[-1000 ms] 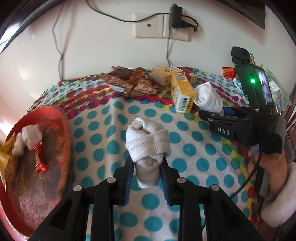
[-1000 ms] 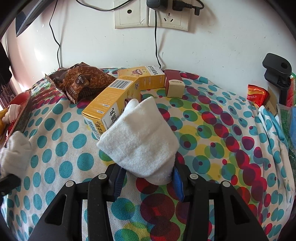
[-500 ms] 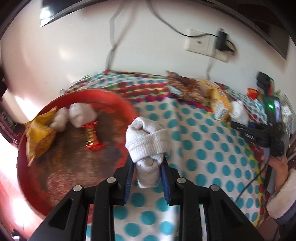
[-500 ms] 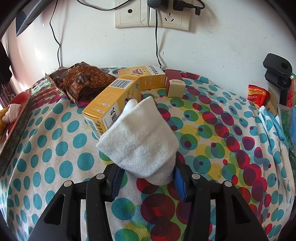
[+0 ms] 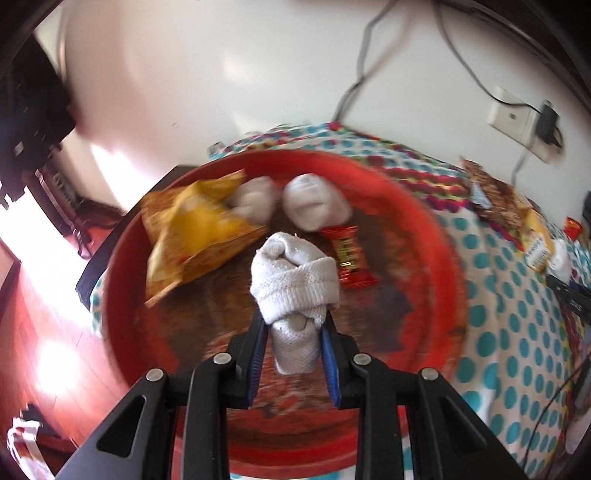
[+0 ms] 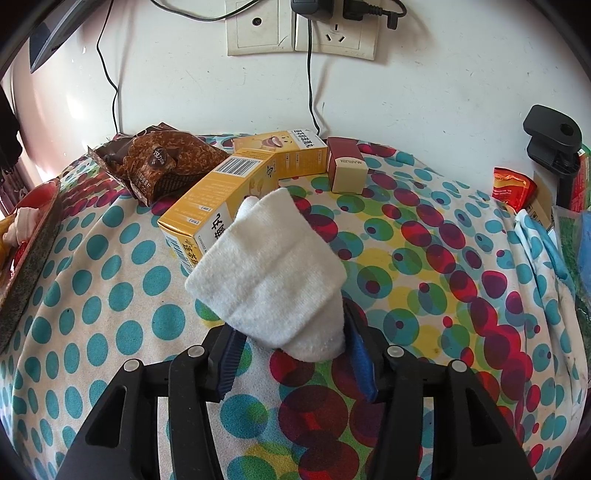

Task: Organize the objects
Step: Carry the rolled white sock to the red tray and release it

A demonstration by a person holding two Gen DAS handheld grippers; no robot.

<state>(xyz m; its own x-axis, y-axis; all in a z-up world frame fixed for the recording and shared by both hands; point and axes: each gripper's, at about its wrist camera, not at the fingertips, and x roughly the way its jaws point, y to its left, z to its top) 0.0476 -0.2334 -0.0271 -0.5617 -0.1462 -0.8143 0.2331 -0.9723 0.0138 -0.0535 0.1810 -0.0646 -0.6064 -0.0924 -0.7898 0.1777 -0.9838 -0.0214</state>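
Observation:
My left gripper (image 5: 293,338) is shut on a rolled white sock (image 5: 295,280) and holds it above the middle of a round red tray (image 5: 436,258). In the tray lie two more rolled socks (image 5: 314,203), a yellow snack bag (image 5: 195,232) and a red candy bar (image 5: 349,254). My right gripper (image 6: 293,347) is shut on a folded white sock (image 6: 273,277) and holds it just above the polka-dot tablecloth (image 6: 110,295), in front of a yellow box (image 6: 218,199).
In the right wrist view a second yellow box (image 6: 288,151), a red-and-cream box (image 6: 347,166) and a brown snack bag (image 6: 162,162) lie near the back wall. Cables hang from the wall sockets (image 6: 303,29). Red packets (image 6: 513,184) and a black clamp (image 6: 554,144) stand at the right edge. The tray's rim (image 6: 33,236) shows at far left.
My left gripper has swung left with the rolled sock, from over the tablecloth to over the middle of the red tray. My right gripper has stayed nearly still with its sock.

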